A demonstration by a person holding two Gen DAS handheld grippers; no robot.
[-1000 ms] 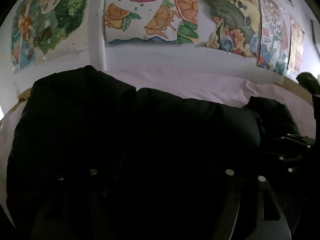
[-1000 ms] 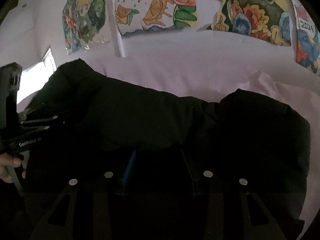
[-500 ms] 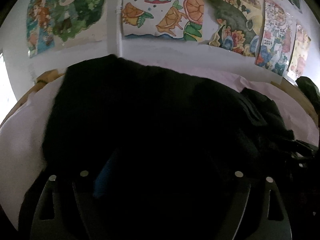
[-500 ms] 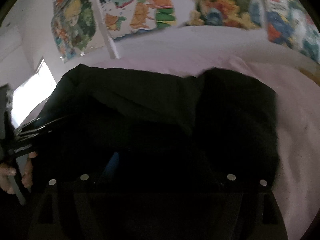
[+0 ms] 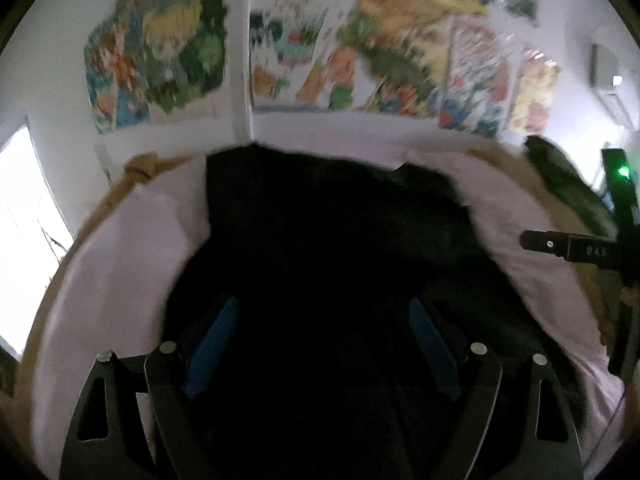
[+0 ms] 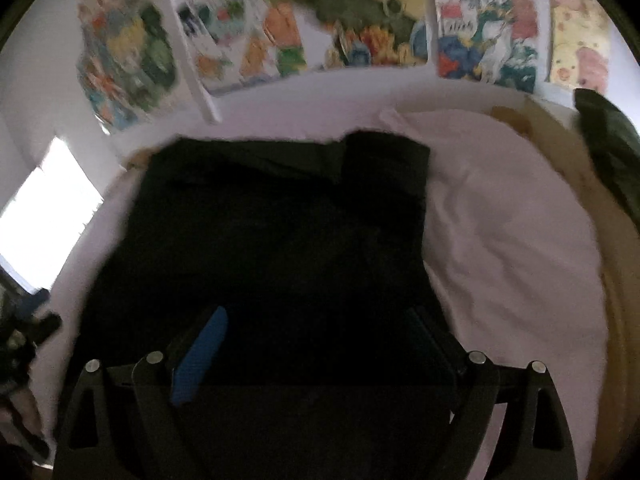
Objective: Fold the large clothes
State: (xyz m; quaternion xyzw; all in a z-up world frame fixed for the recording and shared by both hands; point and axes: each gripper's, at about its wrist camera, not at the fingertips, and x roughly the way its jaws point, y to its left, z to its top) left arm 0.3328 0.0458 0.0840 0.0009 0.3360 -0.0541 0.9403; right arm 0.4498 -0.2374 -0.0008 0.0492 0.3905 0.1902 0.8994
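My left tongs [image 5: 320, 344] and right tongs [image 6: 316, 344] are opening, empty, over the folded black puffy jacket [image 6: 280, 232] on the pink bed [image 6: 500, 248], mid-frame, running toward the upper frame.

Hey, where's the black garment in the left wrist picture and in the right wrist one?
Left wrist: black garment fills the centre, on the pink sheet.
Right wrist: black garment sits centre-left, pink sheet bare to its right.
Shared landmark: the colourful posters on the wall behind.
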